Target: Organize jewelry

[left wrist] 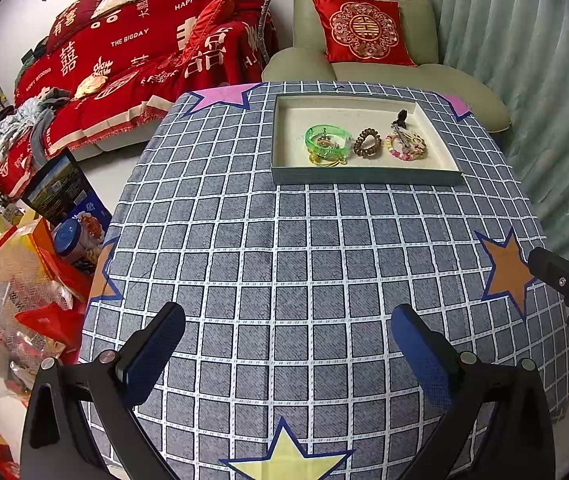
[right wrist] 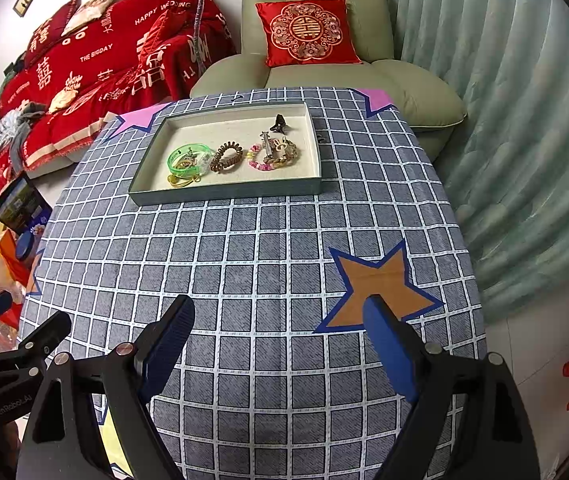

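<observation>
One shallow tray (left wrist: 364,178) sits at the table's far side, long axis across, holding a green bangle (left wrist: 327,141), brown coil tie (left wrist: 367,142), beaded bracelet (left wrist: 406,148) and dark clip (left wrist: 400,118). The left gripper (left wrist: 288,334) is spread, empty. The right view shows the right gripper (right wrist: 278,326) spread over an orange star (right wrist: 376,284), and a small item (right wrist: 319,138) beside the tray.

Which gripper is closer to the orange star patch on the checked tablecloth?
Right. The right gripper hovers with one fingertip over the orange star patch; the left gripper hangs farther left, over plain checks.
</observation>
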Available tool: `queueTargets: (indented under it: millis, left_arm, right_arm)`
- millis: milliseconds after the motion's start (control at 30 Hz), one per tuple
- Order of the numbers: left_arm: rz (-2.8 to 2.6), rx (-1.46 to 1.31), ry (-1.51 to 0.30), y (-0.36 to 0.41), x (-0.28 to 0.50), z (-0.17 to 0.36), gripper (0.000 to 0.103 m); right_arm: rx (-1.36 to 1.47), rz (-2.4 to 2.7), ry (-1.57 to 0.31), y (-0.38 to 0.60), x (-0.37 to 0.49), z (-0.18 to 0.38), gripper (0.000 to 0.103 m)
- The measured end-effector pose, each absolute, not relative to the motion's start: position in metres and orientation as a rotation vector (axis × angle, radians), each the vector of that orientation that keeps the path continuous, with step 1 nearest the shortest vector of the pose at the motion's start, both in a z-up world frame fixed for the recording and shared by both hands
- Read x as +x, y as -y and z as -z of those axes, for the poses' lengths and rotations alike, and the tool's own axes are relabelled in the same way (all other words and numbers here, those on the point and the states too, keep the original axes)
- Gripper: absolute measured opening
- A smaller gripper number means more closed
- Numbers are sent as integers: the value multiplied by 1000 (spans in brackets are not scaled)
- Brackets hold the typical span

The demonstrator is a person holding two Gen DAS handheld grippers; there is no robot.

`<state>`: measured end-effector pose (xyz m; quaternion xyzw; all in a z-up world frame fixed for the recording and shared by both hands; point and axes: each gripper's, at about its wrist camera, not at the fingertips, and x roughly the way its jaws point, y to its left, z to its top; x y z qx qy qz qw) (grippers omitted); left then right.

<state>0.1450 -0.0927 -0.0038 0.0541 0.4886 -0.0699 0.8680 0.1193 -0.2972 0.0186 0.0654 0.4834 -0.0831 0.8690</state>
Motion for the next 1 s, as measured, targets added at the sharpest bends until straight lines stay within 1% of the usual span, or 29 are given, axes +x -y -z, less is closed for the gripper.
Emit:
queueTargets:
  millis: [1000]
  left_arm:
    - [152,119,-1033,88,144,7,103]
  right_arm:
    - [139,175,-1012,298,119,-20,88]
